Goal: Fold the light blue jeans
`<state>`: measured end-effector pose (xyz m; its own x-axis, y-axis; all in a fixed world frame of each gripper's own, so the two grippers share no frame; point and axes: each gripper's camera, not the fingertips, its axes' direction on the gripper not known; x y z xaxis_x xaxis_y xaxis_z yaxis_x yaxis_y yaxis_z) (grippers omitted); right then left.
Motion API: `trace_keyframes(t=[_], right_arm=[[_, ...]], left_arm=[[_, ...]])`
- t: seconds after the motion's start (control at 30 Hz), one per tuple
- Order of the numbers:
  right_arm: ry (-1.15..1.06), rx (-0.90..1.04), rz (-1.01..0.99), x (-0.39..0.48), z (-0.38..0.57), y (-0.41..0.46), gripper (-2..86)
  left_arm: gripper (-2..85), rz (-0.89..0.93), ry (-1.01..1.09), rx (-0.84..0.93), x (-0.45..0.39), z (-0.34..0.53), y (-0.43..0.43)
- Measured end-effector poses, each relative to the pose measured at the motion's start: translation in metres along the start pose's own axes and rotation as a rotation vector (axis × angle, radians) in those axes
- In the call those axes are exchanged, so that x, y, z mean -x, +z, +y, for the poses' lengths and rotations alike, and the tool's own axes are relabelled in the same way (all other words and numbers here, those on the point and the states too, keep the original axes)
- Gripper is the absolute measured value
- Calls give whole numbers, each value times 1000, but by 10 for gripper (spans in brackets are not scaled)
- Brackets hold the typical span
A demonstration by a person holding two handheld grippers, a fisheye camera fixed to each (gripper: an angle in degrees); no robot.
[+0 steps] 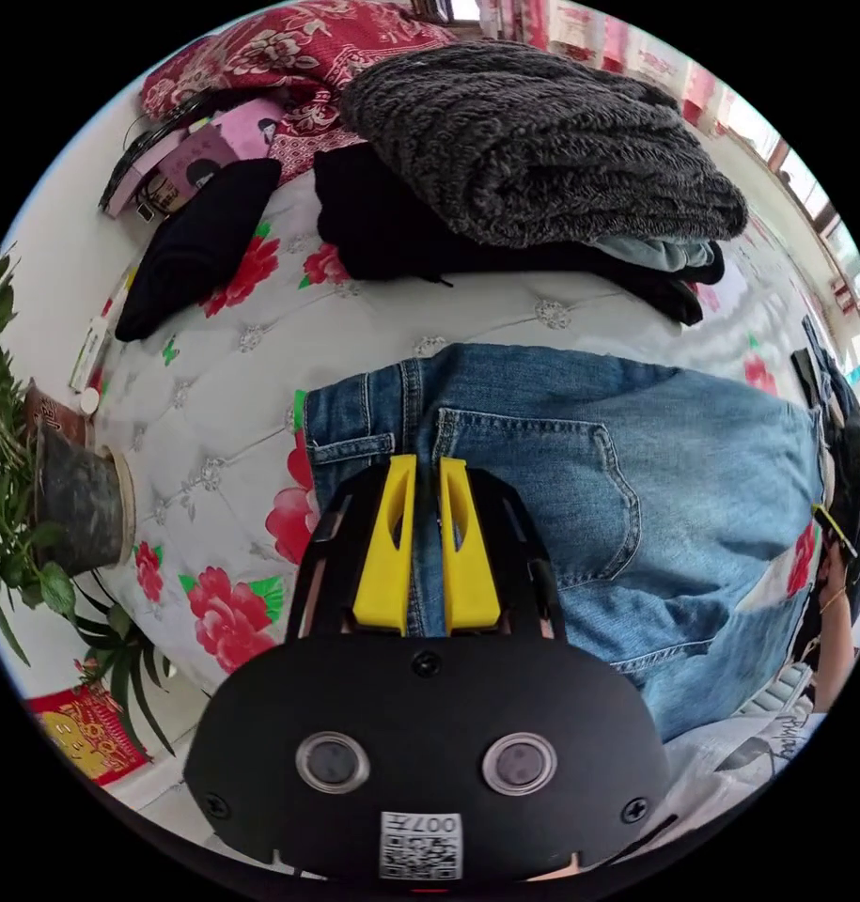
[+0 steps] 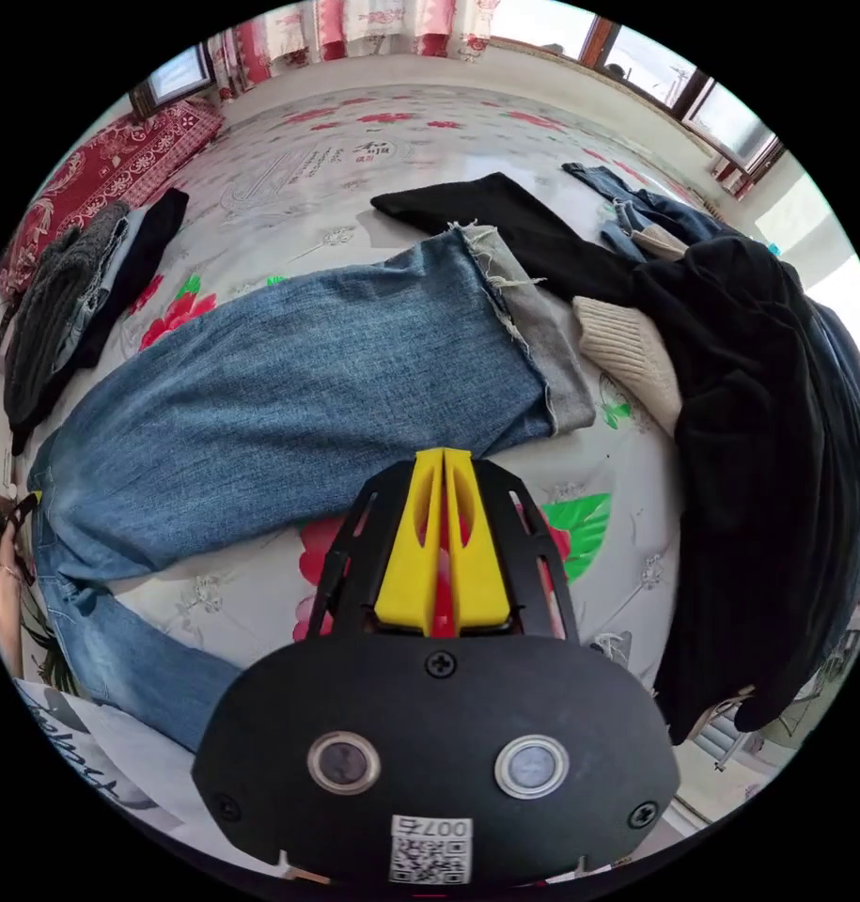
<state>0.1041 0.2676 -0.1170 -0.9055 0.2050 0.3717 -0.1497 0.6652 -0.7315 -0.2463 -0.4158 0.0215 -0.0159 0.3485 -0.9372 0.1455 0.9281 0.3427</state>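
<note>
Although the light blue jeans (image 2: 298, 395) are laid lengthwise on the floral bed cover (image 1: 213, 395), the hem end at 2 o'clock in the right gripper view lies just beside a dark clothes heap (image 2: 768, 451). The right gripper (image 2: 444, 460) is seen closed on nothing, over bare cover short of the denim. The left gripper (image 1: 427, 465) hovers over the waistband, jaws narrowly parted; a grip cannot be told. A stray garment might be caught during folding.
</note>
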Motion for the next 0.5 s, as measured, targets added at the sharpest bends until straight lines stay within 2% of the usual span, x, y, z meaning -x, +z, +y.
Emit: trace_keyframes(t=[0.1, 0.2, 0.27, 0.33, 0.5], right_arm=[[-5, -32, 26, -13, 43, -10, 1], [118, 6, -2, -34, 52, -21, 7], [214, 6, -106, -50, 56, -36, 16], [251, -111, -239, -62, 78, -74, 32], [285, -131, -318, -79, 164, -119, 64]], left_arm=[[54, 26, 33, -55, 0, 11, -2], [53, 98, 84, -52, 1, 19, -12], [50, 188, 16, -129, 17, 33, -33], [57, 316, -41, -236, 38, 65, -65], [72, 425, -136, -249, 79, 169, -99]])
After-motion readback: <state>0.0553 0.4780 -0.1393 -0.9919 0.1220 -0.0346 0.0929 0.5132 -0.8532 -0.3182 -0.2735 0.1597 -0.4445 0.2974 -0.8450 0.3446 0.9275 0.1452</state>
